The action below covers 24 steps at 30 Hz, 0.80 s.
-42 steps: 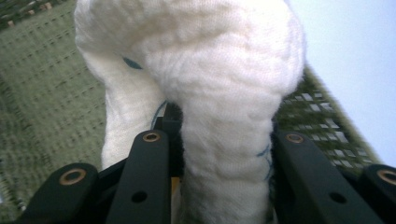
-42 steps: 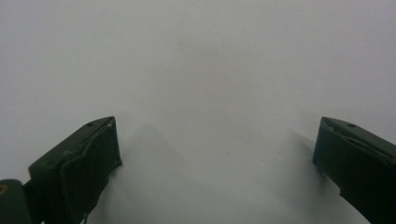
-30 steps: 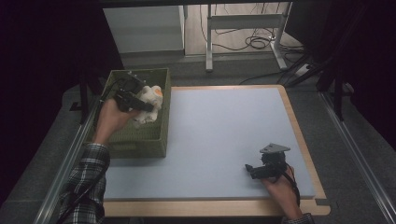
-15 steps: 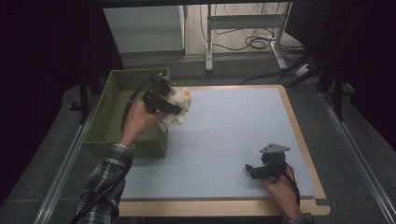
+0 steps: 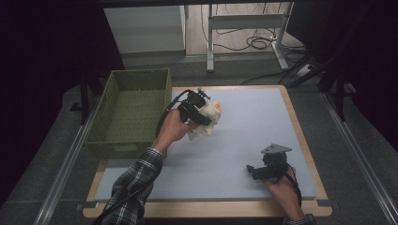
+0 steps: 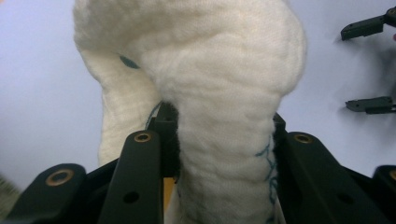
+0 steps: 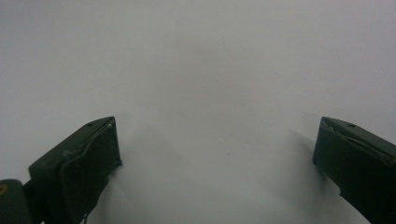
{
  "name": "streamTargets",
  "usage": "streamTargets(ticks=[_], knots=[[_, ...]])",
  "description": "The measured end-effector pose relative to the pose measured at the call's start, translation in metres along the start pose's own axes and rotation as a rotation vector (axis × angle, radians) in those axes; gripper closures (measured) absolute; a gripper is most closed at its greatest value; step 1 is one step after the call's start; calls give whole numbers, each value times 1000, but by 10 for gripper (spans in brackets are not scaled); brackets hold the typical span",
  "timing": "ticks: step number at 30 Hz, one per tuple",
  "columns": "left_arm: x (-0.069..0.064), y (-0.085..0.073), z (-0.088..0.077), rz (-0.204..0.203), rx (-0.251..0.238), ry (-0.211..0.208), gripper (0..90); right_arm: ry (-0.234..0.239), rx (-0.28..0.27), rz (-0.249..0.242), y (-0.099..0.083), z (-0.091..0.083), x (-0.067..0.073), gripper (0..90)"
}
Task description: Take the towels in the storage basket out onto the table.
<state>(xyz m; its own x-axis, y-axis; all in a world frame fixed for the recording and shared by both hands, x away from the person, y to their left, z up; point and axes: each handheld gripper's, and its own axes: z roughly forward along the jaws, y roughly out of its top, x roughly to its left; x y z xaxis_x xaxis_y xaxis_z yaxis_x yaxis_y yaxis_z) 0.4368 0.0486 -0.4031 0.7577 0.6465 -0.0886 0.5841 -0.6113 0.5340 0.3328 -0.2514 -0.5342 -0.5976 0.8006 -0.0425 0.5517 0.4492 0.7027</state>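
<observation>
The left gripper [image 5: 199, 110] clamps a white plush toy [image 5: 208, 123] above the surface [image 5: 244, 140], at about 10 o'clock from the middle, just beside the green basket [image 5: 131, 110]; its jaws have just been easing wider with the toy between them. The right gripper [image 5: 256, 171] rests at 5 o'clock, jaws wide apart.

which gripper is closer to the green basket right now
Left. The left gripper, shut on a white plush toy, hangs just beside the green basket; the right gripper rests open at the table's opposite near corner.
</observation>
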Motion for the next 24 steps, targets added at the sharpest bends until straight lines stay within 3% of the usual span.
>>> streamTargets(ticks=[3,7,14,18,20,23,24], knots=[[-5,3,10,6,-3,-10,623,0,1,1,0,0,0,7],[-18,9,37,22,10,-15,617,0,0,2,0,0,0,8],[-24,10,68,24,22,-21,607,2,1,3,0,0,0,8],[-30,9,89,33,40,7,584,2,0,2,0,0,0,8],[-29,8,92,49,54,14,573,2,0,2,0,0,0,8],[-30,4,105,46,63,20,484,2,0,2,0,0,0,7],[-30,4,105,46,63,20,417,2,0,2,0,0,0,7]])
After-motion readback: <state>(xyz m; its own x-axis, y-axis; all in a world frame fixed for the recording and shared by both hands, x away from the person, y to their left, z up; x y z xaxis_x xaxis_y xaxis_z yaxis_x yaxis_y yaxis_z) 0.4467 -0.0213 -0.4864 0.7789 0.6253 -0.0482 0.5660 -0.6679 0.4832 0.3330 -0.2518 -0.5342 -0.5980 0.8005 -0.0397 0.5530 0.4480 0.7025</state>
